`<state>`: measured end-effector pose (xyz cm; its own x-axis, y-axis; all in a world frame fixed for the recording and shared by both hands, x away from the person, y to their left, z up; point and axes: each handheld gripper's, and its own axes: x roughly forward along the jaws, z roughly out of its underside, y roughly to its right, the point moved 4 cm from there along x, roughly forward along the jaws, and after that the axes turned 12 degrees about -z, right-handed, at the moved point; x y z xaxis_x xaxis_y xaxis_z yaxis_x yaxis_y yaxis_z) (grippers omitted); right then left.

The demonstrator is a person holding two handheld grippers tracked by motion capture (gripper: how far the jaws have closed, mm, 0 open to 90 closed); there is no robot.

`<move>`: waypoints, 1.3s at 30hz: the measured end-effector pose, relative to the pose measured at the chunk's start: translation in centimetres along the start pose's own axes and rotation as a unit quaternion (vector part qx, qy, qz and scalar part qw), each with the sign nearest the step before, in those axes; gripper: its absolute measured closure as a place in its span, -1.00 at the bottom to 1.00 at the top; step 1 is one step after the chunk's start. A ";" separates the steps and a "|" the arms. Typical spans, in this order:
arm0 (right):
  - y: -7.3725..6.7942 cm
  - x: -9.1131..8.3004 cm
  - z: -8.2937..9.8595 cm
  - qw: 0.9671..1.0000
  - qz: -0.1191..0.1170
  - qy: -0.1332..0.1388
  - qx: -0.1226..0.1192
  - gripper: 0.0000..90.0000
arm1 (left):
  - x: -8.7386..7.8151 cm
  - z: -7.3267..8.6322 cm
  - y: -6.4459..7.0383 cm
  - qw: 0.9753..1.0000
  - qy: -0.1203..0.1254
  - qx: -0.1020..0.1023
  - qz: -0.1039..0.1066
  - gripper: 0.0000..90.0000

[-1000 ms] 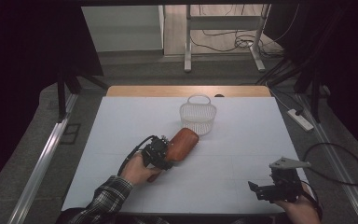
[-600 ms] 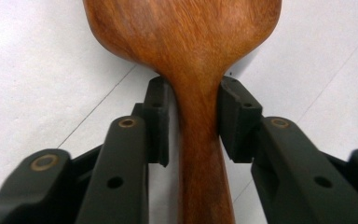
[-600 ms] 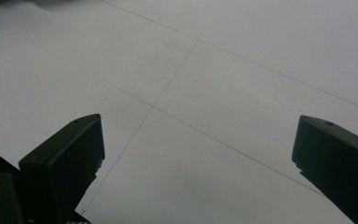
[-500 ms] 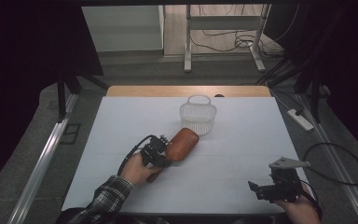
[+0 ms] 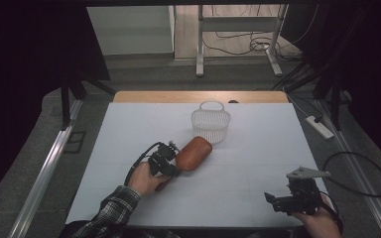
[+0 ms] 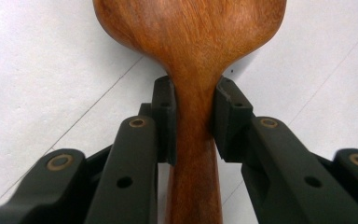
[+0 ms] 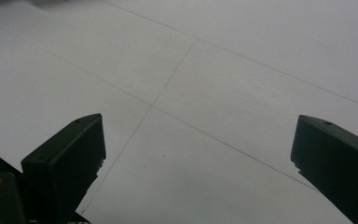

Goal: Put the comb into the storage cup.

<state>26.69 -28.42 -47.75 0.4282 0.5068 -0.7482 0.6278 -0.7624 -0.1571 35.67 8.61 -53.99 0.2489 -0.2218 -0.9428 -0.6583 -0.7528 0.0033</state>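
Gripping the wooden spoon (image 6: pixel 193 107) by its neck, the left gripper (image 5: pixel 164 162) should keep it level toward the basket (image 5: pixel 211 124), while the right gripper (image 5: pixel 297 196) rests wide open.

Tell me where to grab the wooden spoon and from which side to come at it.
Grip the wooden spoon on its narrow neck, just below the wide bowl, coming in along the handle from the person's side. The neck is slim enough to fit between the jaws, while the bowl is too broad. The left gripper already clamps it there, one pad on each side. The basket stands just beyond the spoon's bowl.
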 end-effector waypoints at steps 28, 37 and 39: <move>0.1 0.0 0.0 1.000 -0.001 -0.002 0.003 -0.92 | -3.0 1.4 -0.6 0.998 0.060 -0.001 -0.009 0.61; 0.1 0.0 0.0 1.000 -0.002 -0.001 0.003 -0.92 | -4.2 1.6 -0.5 0.996 0.094 -0.006 -0.003 0.61; 0.1 0.0 0.0 1.000 -0.002 0.001 0.004 -0.92 | -4.5 1.6 -0.4 0.995 0.101 -0.005 -0.001 0.61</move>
<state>26.73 -28.46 -47.74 0.4262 0.5112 -0.7464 0.6247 -0.7631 -0.1659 33.66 10.90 -50.32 0.3881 -0.3394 -0.8568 -0.6514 -0.7588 0.0055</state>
